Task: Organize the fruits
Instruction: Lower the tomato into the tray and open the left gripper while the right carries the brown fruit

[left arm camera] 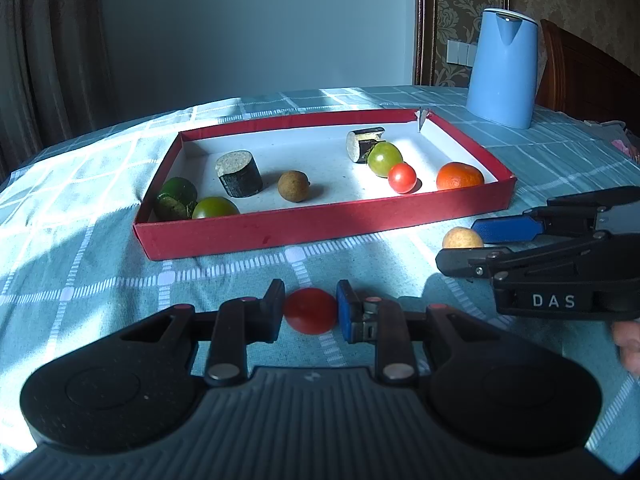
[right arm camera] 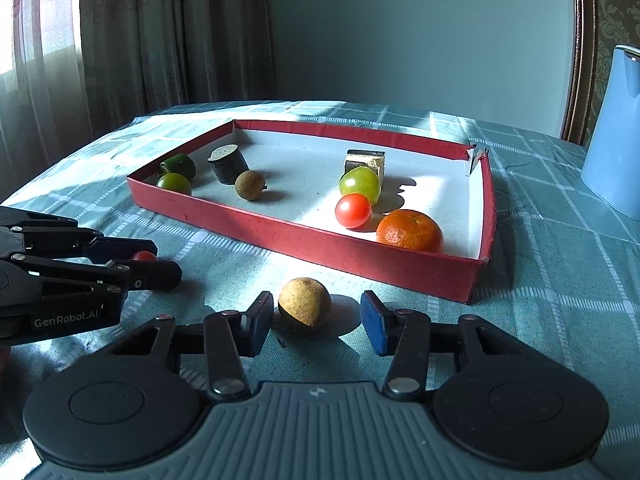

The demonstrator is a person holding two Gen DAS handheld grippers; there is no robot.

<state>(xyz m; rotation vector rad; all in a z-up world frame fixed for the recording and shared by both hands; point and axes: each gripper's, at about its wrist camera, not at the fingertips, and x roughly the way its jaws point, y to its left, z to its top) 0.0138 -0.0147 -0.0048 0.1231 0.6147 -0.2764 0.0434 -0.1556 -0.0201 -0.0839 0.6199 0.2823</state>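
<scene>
My left gripper point(left arm camera: 310, 312) is shut on a red cherry tomato point(left arm camera: 310, 311) low over the checked cloth, in front of the red tray point(left arm camera: 320, 226). It also shows in the right wrist view point(right arm camera: 150, 266), with the red cherry tomato point(right arm camera: 143, 256) between its fingers. My right gripper point(right arm camera: 318, 322) is open around a tan longan point(right arm camera: 305, 305) that rests on the cloth; the left finger is close to it, the right finger apart. The right gripper point(left arm camera: 466, 242) also shows in the left wrist view, around the longan point(left arm camera: 462, 238).
The red tray point(right arm camera: 360, 258) holds an orange mandarin point(right arm camera: 410, 230), a red tomato point(right arm camera: 353, 210), green tomatoes, a brown longan point(right arm camera: 250, 185), dark cut pieces and a green fruit. A blue jug point(left arm camera: 502, 68) stands at the back right.
</scene>
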